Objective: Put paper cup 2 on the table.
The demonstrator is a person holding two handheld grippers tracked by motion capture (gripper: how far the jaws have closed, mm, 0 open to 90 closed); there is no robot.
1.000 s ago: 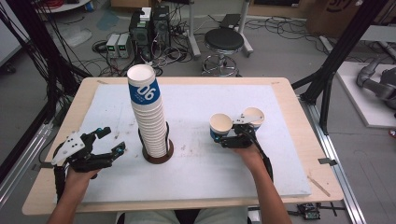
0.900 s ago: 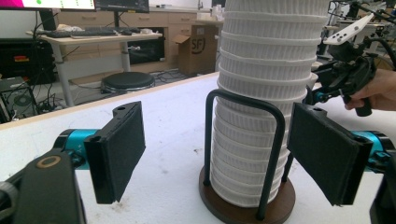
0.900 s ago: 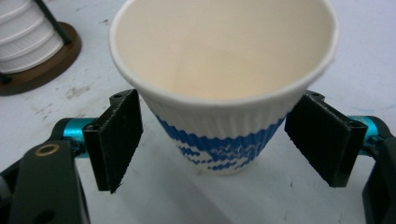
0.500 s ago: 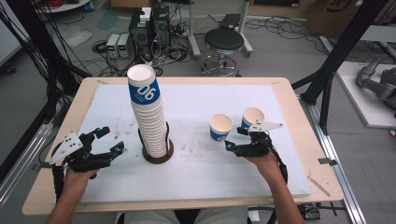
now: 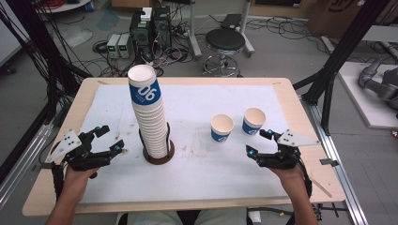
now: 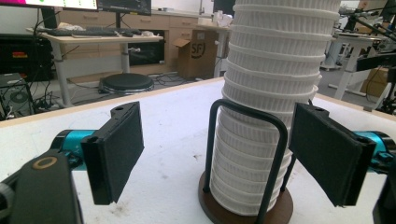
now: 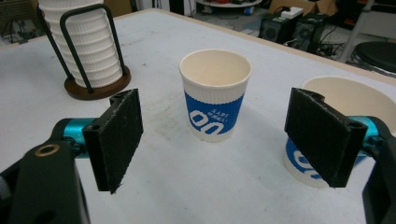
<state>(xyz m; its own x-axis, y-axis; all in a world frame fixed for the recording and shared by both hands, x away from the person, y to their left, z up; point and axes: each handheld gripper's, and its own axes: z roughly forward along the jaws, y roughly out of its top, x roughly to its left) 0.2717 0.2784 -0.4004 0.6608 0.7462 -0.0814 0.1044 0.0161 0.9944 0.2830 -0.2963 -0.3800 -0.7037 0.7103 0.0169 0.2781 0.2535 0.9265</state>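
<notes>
The right gripper (image 5: 261, 143) had drawn back from the 2 cups (image 5: 222, 127) since the earlier frame, its jaws apart and empty. Both cups stood upright on the desk (image 5: 197, 178), just beside each other. The left gripper (image 5: 106, 140), jaws apart, remained left of the cup stack (image 5: 149, 117).

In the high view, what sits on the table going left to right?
Left gripper → cup stack in its holder → first loose cup → second loose cup → right gripper.
</notes>
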